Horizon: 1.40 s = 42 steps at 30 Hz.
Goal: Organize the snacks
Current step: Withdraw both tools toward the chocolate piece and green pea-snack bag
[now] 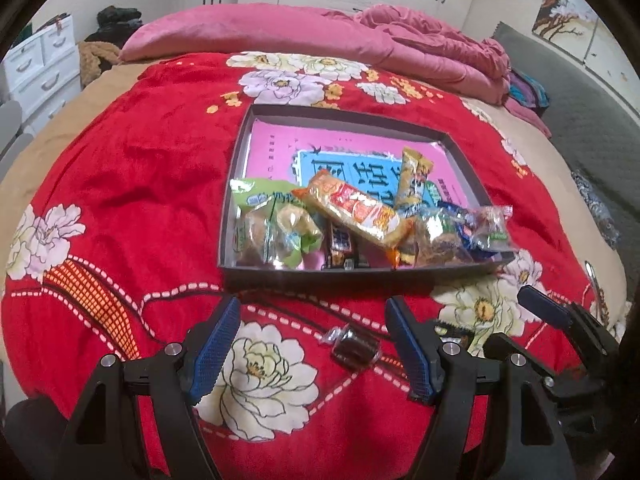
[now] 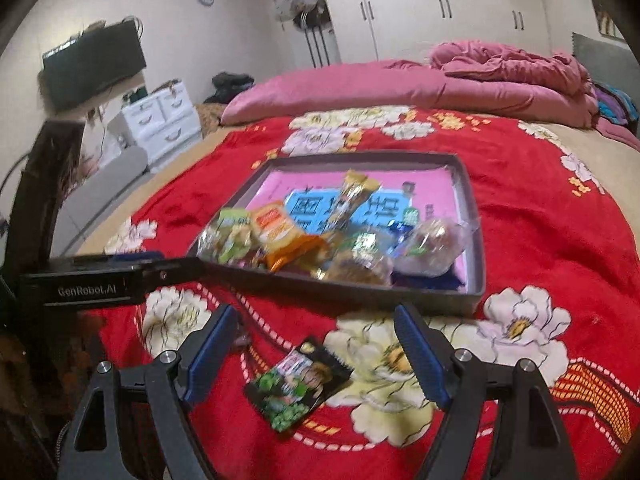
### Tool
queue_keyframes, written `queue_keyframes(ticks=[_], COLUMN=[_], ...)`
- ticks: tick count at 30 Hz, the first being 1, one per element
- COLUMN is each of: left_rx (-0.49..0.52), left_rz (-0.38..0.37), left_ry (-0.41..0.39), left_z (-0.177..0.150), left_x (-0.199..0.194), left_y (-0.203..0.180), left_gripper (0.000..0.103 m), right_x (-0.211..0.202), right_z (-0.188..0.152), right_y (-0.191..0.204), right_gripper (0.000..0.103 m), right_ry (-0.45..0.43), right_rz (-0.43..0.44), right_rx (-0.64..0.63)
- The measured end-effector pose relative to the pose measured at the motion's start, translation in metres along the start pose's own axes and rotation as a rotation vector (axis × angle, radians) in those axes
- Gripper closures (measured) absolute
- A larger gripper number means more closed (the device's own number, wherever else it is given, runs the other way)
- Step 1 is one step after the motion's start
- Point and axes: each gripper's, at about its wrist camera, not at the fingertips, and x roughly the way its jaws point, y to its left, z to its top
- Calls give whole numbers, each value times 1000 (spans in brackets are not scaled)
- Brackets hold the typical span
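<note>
The left gripper (image 1: pixel 312 348) has its 2 fingers wide apart and holds nothing. A small dark wrapped candy (image 1: pixel 354 346) lies on the red blanket (image 1: pixel 120 184) between them, nearer to the right finger, so a straight descent looks enough to take it. The right gripper (image 2: pixel 316 352) is also fully open and empty; a dark snack packet (image 2: pixel 298 386) lies flat between its fingers, a little ahead of the pads. Beyond both pairs of fingertips stands the shallow box (image 1: pixel 240 152), with many snacks piled at its near side. I judge these 2 loose pieces are the last to go in.
</note>
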Motion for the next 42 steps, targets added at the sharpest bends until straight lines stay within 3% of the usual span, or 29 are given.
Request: queue_keyframes(ticks=[12,30,42], left_rx=[39,71,64], left_rz=[7,-10,-14], left_ry=[45,107,131], left_z=[-18,-30,-28], left_x=[12,33,46], left_y=[-5,-11,-11], left_gripper=[27,27,27], right_x=[13,37,57], right_z=[-23,-35,-33], right_y=[-5,2,16], right_gripper=[23,23,47], right_ry=[124,211,210], right_rz=[-9,41,45], right_rx=[74,103,-6])
